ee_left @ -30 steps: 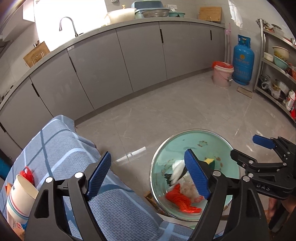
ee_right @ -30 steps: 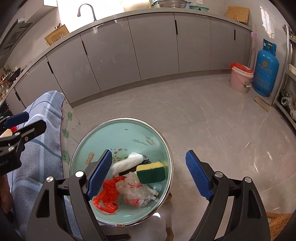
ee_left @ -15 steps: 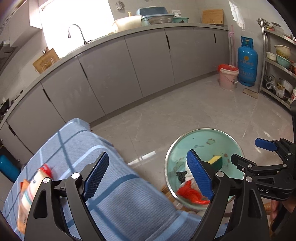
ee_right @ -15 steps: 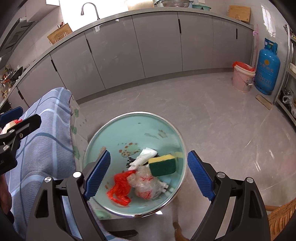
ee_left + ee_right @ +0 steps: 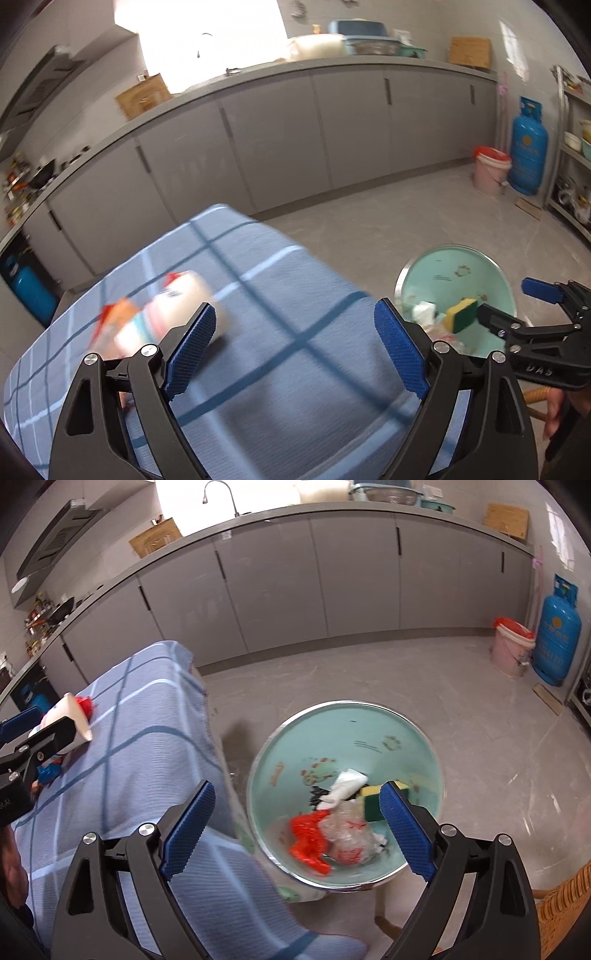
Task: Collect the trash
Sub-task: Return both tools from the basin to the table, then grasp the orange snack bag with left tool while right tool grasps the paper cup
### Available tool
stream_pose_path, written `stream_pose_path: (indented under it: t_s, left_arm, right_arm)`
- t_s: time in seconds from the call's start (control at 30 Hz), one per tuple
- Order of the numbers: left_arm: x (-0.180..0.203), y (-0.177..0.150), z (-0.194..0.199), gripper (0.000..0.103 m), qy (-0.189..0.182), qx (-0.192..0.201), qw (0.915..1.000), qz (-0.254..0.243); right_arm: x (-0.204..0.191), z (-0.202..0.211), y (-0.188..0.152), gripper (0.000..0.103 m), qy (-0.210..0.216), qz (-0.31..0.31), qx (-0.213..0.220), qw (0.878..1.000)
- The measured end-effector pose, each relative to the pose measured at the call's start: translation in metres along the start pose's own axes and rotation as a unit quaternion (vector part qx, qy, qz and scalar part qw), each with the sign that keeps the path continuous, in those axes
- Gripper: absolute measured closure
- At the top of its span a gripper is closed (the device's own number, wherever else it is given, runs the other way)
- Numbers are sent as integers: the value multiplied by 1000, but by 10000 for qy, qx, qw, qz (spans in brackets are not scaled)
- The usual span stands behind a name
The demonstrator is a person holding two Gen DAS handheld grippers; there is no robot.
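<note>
A paper cup (image 5: 173,314) lies tipped on its side on the blue checked cloth (image 5: 295,332), blurred, with red and blue scraps beside it; it also shows in the right wrist view (image 5: 72,720). My left gripper (image 5: 295,350) is open and empty, hovering over the cloth just right of the cup. A mint-green basin (image 5: 369,734) beside the table holds a yellow-green sponge (image 5: 373,801), a red plastic bag (image 5: 308,834), a clear bag (image 5: 347,834) and white paper (image 5: 345,786). My right gripper (image 5: 295,830) is open and empty above the basin's near left rim.
Grey kitchen cabinets (image 5: 332,583) run along the back wall. A pink bucket (image 5: 511,650) and a blue gas cylinder (image 5: 557,635) stand at the far right on the tiled floor. A wicker seat edge (image 5: 565,901) shows at the lower right.
My left gripper has swung left from over the basin to over the cloth, bringing the cup close to its left finger. The right gripper has shifted slightly left and stayed open.
</note>
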State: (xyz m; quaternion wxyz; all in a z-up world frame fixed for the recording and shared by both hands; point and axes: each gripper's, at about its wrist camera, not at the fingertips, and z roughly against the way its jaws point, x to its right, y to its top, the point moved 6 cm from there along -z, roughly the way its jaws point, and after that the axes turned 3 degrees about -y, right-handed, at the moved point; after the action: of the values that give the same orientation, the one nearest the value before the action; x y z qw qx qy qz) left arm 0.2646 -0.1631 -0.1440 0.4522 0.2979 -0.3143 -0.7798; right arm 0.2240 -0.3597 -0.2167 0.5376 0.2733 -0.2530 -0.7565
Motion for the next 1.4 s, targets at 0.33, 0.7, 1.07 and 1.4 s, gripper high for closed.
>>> stream_pose_path:
  t_s: [0.33, 0.7, 1.07, 1.4]
  left_arm:
    - [-118, -29, 30, 17, 859, 68, 9937, 711]
    - [-204, -71, 26, 17, 1278, -266, 9829, 1297]
    - [-196, -81, 0, 25, 872, -430, 9870, 1281]
    - [-180, -90, 4, 95, 473, -565, 9894, 1249]
  right_arm:
    - [-70, 15, 4, 12, 252, 432, 91, 9987]
    - [-148, 18, 0, 11, 550, 900, 50, 9944]
    - [-186, 19, 5, 8, 656, 1098, 105, 9917]
    - [-195, 17, 8, 8, 675, 1113, 114, 9914]
